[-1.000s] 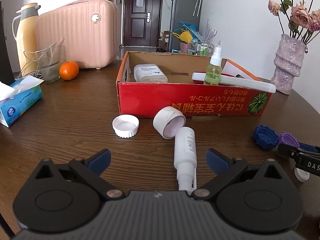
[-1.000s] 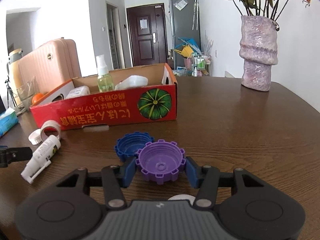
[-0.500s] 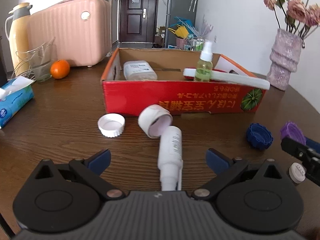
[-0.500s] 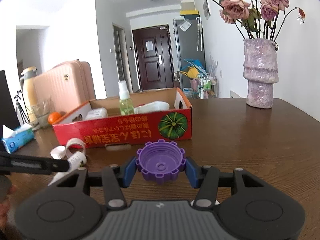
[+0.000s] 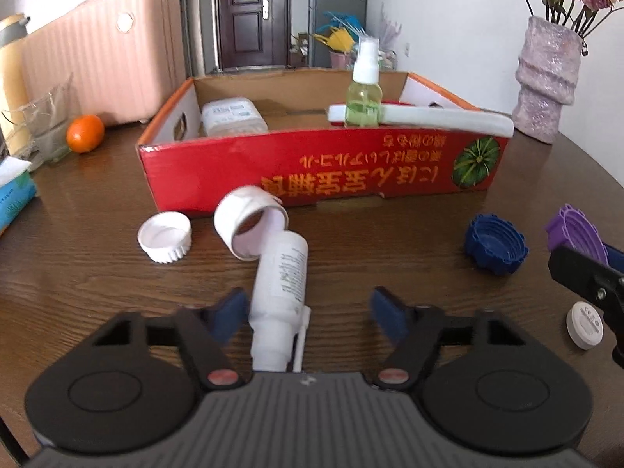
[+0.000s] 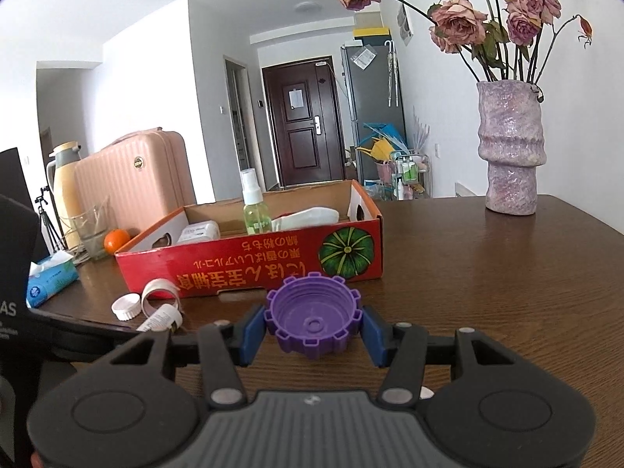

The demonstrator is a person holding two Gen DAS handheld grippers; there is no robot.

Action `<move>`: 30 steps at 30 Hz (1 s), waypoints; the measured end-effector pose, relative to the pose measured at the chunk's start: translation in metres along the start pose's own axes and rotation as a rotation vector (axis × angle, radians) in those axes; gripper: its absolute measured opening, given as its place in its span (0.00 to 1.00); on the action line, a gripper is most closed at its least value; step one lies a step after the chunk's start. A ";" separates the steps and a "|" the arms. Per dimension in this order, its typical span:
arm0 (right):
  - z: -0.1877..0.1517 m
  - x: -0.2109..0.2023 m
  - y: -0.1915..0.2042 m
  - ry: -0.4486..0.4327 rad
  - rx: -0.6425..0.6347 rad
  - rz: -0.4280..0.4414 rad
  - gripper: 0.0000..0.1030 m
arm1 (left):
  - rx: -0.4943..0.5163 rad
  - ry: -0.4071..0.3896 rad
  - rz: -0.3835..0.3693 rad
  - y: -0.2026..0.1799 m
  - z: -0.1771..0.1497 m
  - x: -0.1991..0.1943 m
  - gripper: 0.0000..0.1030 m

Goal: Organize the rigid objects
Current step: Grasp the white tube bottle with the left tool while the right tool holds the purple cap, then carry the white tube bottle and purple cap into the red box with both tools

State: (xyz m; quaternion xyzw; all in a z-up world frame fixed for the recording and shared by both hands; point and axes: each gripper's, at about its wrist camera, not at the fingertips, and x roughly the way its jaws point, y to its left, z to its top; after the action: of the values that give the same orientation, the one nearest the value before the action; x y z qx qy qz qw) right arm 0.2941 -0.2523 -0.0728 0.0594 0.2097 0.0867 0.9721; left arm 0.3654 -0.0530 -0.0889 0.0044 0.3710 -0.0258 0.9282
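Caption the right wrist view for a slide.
Right hand-held gripper grips a purple cap above the table, facing the red box.

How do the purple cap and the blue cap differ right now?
The purple cap is clamped between the right gripper pads, lifted off the table; the blue cap lies loose on the table. Purple is lighter in colour; blue is dark. Both are notched plastic screw caps with their hollow side showing.
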 end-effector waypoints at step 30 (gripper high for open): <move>-0.016 -0.034 0.036 -0.061 0.020 0.023 0.50 | -0.053 -0.218 -0.113 0.033 -0.023 -0.098 0.28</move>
State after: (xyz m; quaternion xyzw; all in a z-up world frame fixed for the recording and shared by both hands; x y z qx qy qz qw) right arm 0.2517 -0.2226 -0.0685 0.0740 0.1802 0.0940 0.9763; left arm 0.2802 -0.0146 -0.0389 -0.0437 0.2679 -0.0687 0.9600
